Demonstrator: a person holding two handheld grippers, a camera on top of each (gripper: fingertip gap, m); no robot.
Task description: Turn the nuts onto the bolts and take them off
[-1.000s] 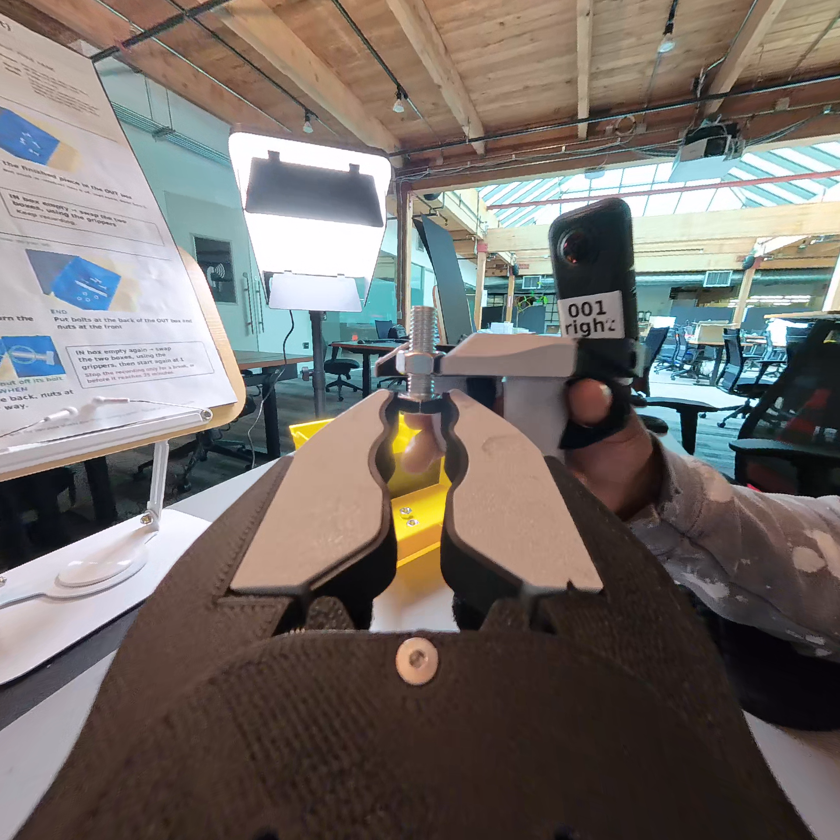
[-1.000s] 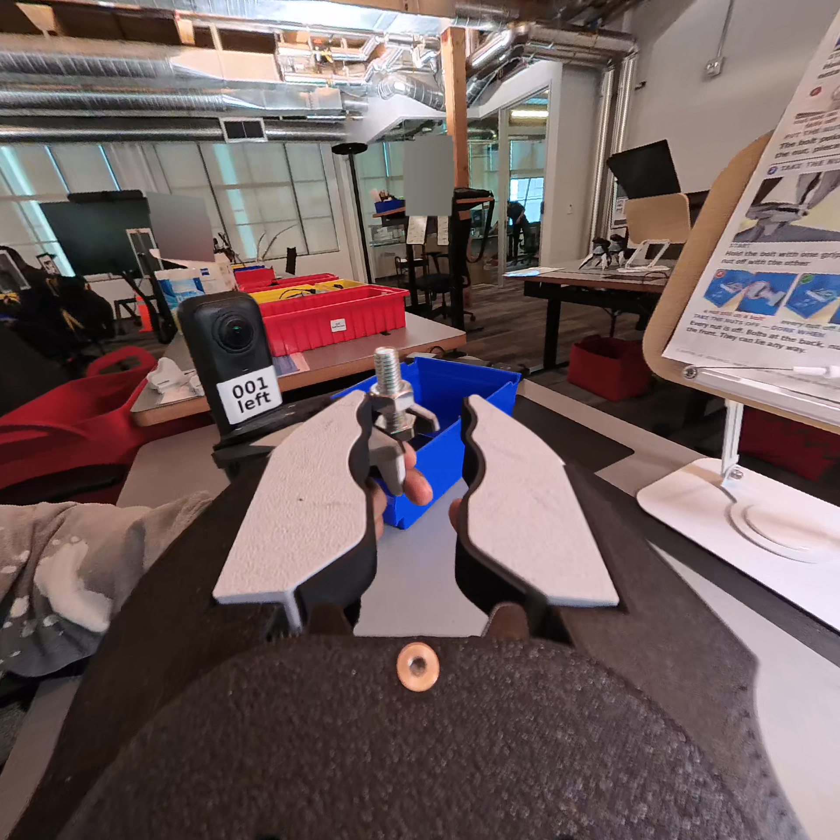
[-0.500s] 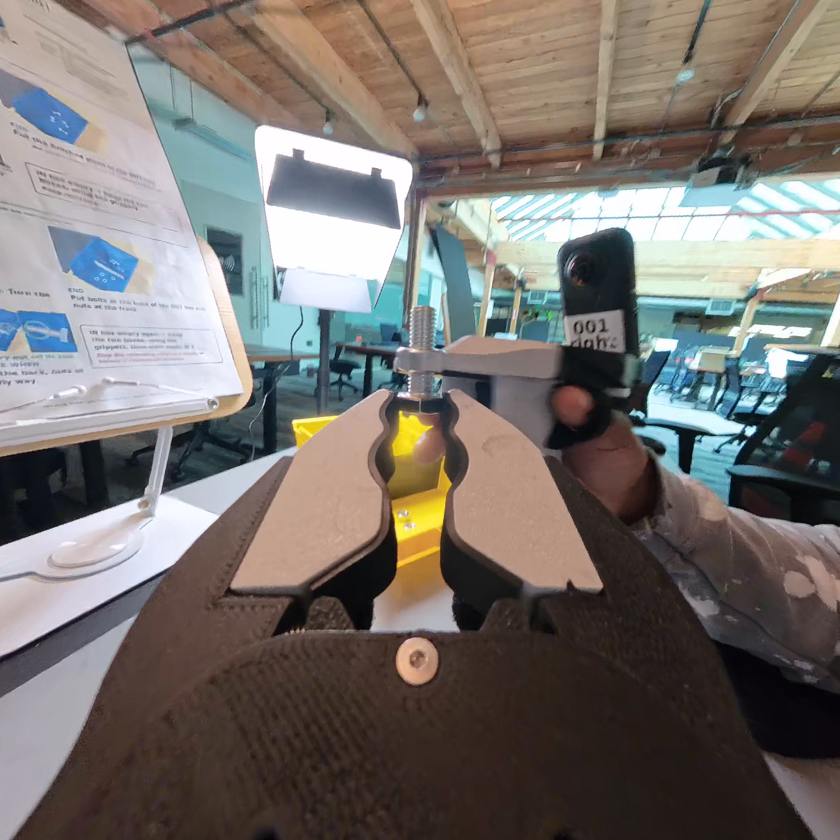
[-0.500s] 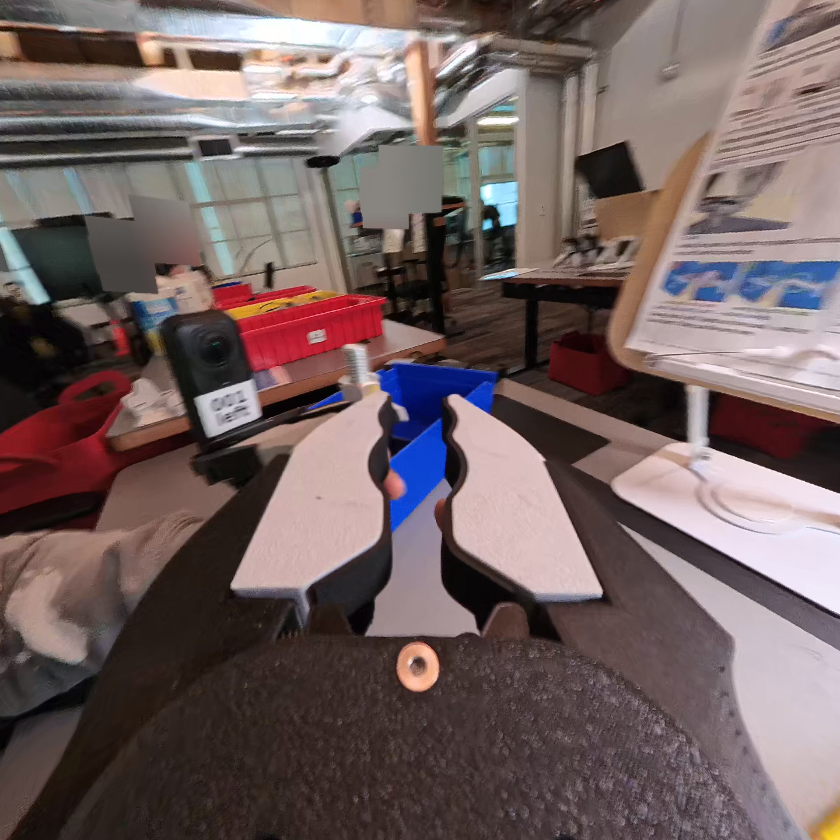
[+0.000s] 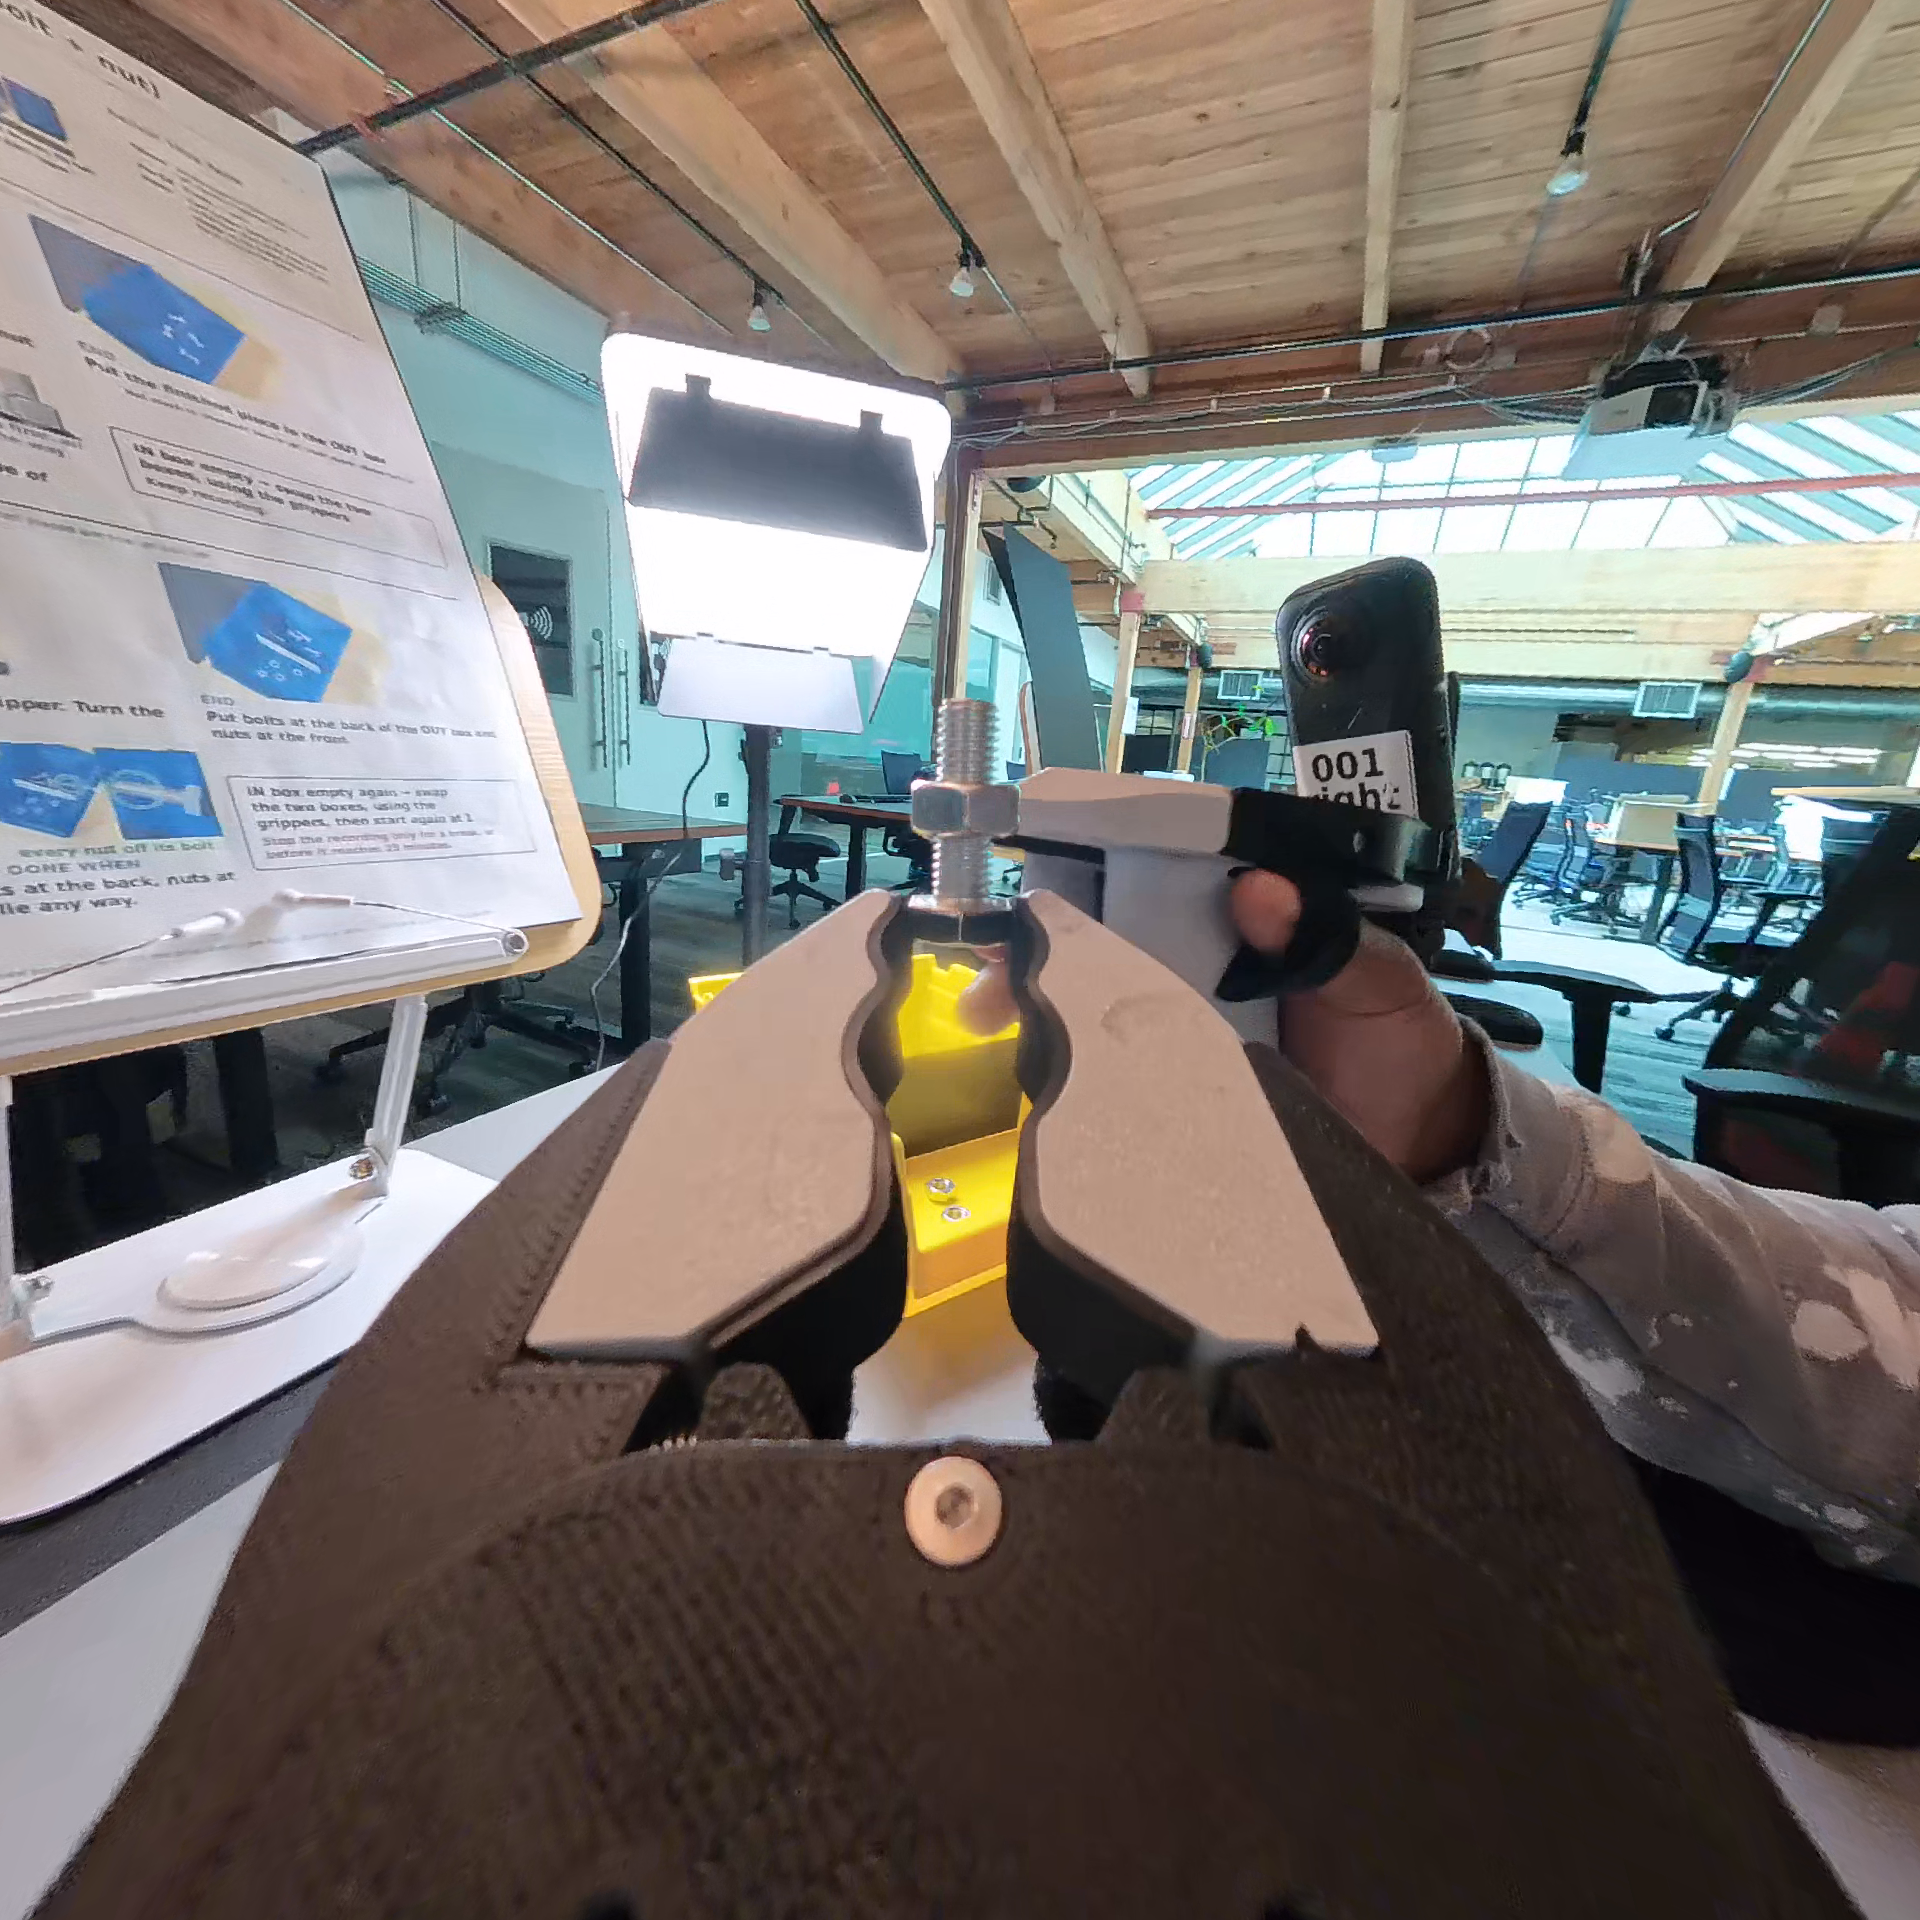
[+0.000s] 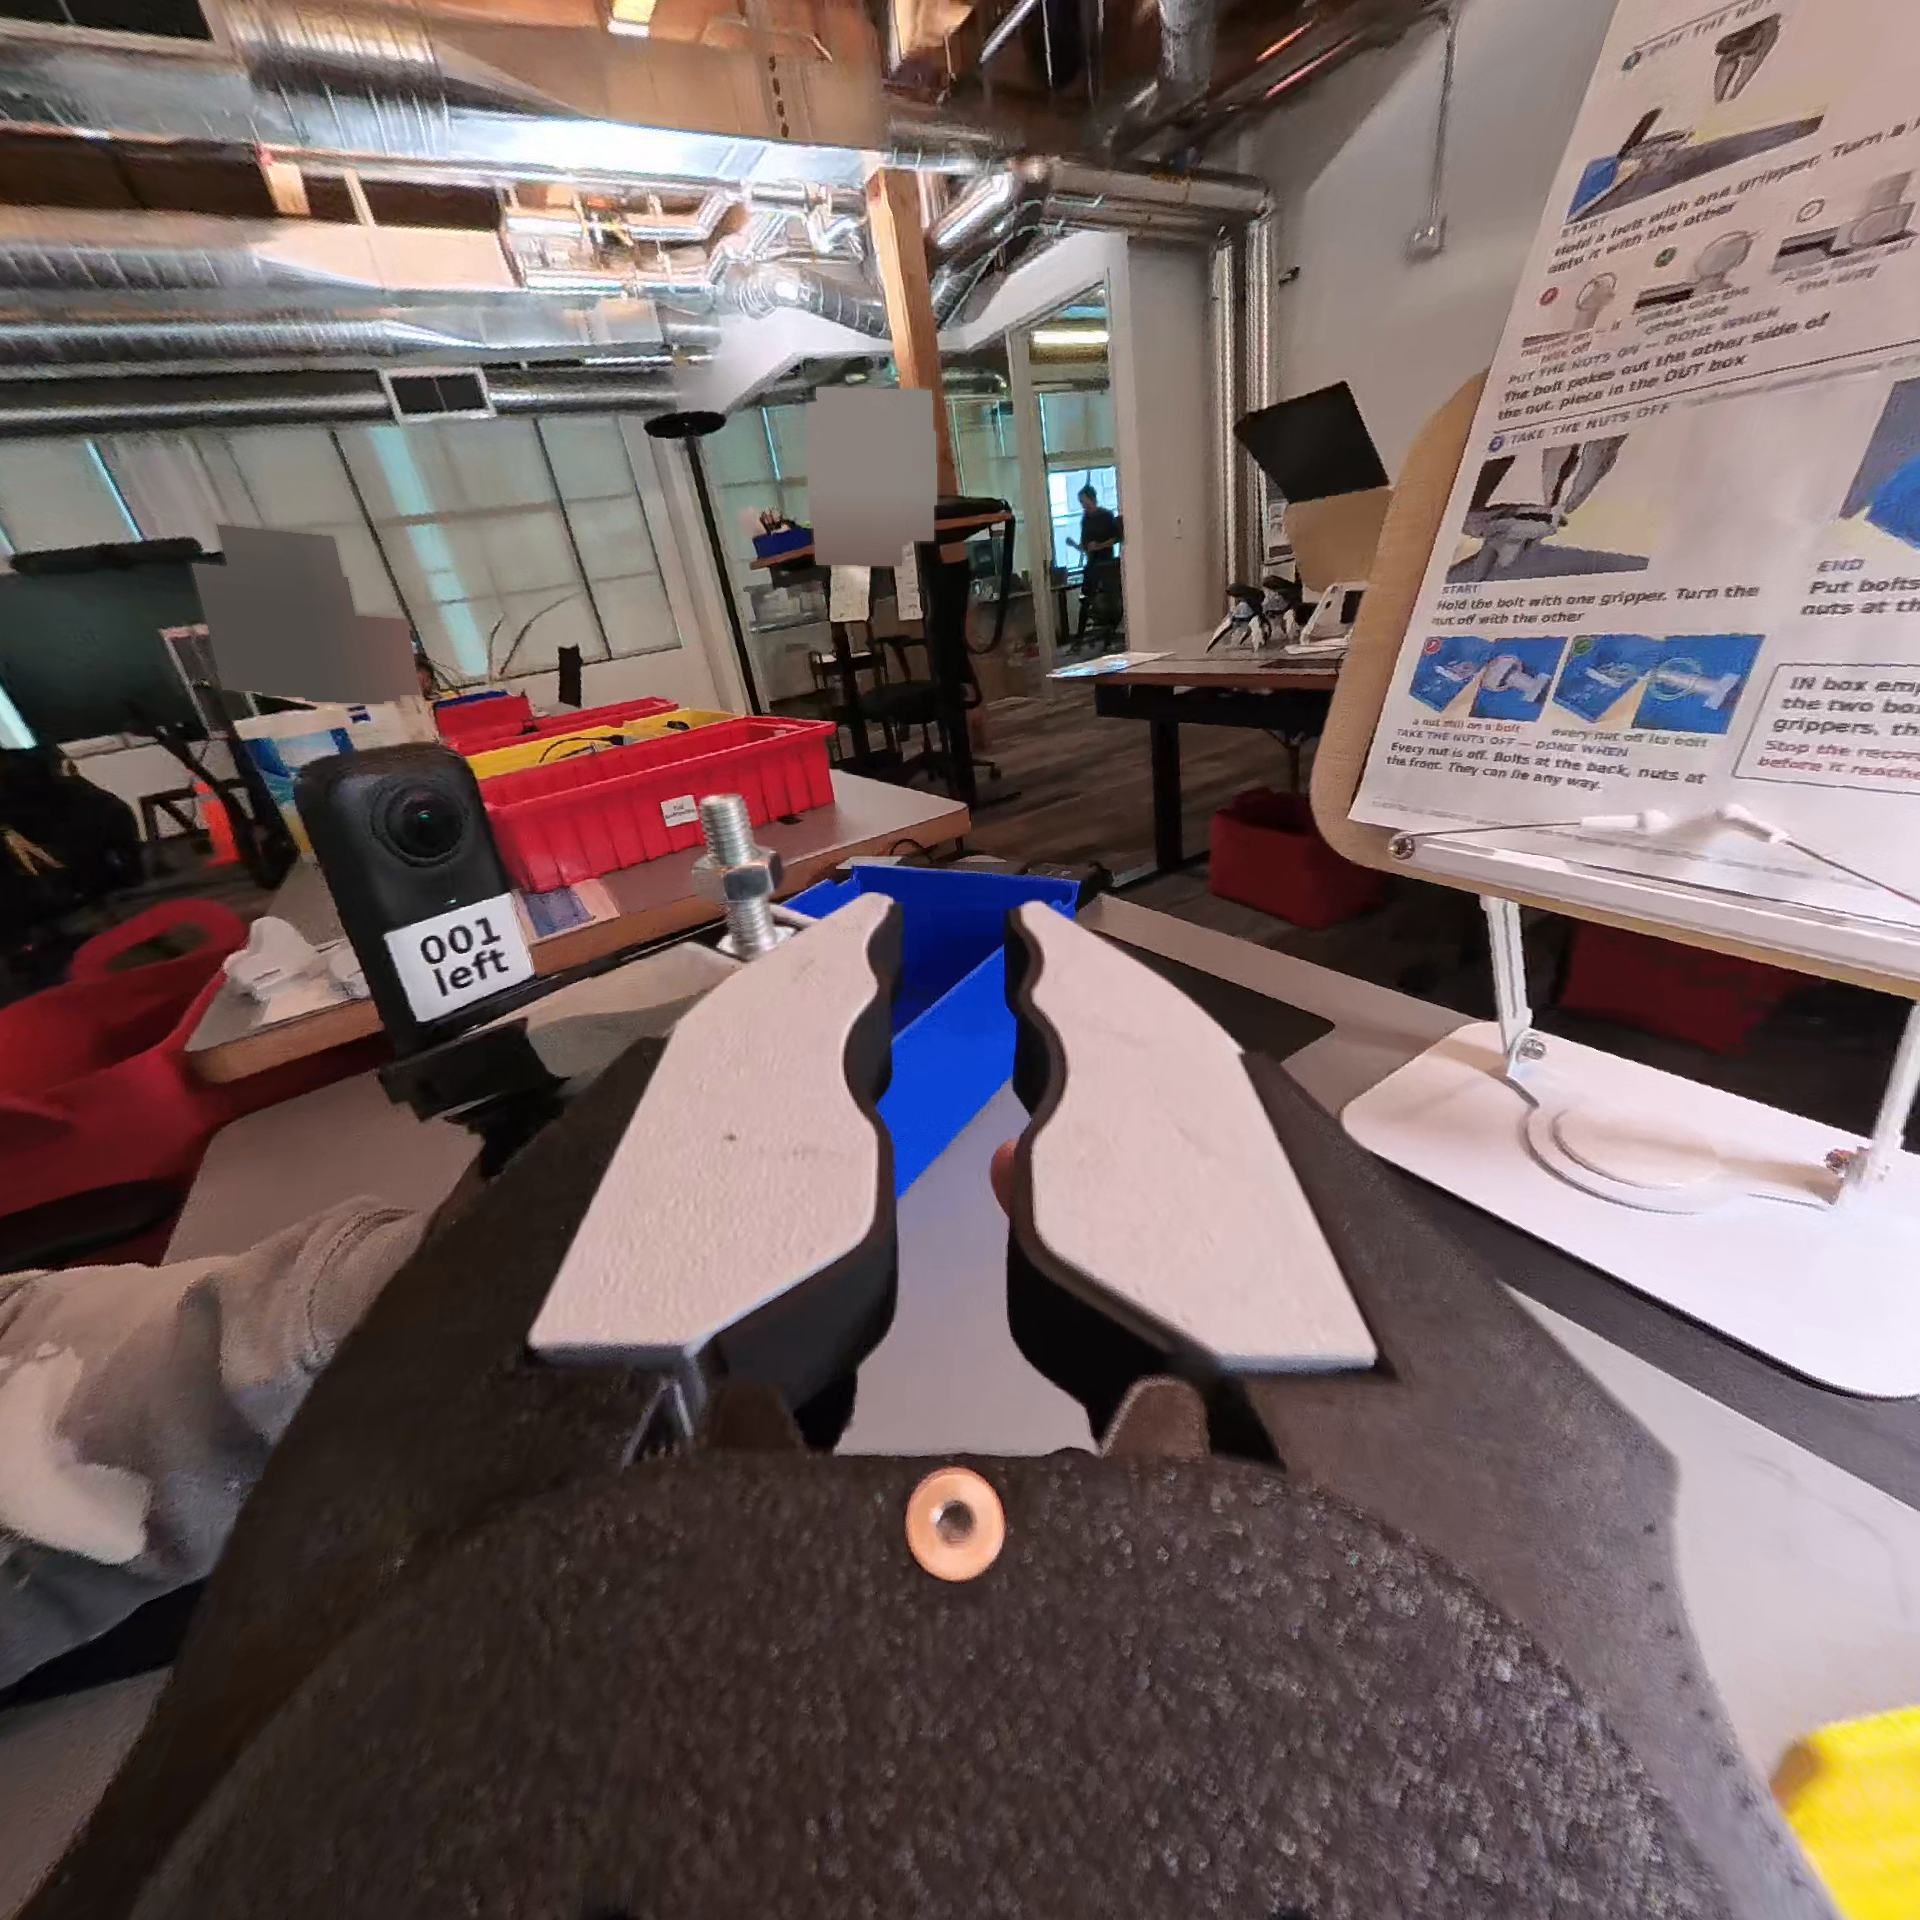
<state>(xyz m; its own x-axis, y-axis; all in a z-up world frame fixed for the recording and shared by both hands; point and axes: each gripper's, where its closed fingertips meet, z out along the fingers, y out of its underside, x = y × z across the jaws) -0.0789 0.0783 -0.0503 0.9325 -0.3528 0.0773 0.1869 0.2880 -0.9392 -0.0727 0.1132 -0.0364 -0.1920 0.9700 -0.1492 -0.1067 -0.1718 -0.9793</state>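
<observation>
A: Left gripper (image 5: 961, 914): we see it pinching the bolt (image 5: 964, 821) by the head, shank upright, raised above the counter (image 5: 499, 1164).

B: Agreed. Nut (image 5: 964, 808) sits partway down the thread, bare thread above and below it.

A: Right gripper (image 6: 951, 914) — in the left view we see its one grey finger (image 5: 1127, 805) touching the nut's side. In its own view the jaws stand spread with a gap, nothing between them.

B: And there the bolt and nut (image 6: 740, 875) sit just left of its left finger, outside the gap. So spread, we'd say.

A: Bins: yellow bin (image 5: 951, 1195) on the counter under the left gripper, two loose nuts (image 5: 948, 1197) on its floor.

B: Blue bin (image 6: 951, 997) lies beyond the right gripper; we can't see its contents.

A: Instruction sheet on a white stand (image 5: 208, 1278) at the counter's edge, left of the yellow bin.

B: Grey sleeve (image 5: 1662, 1288) at right in the left view.
</observation>
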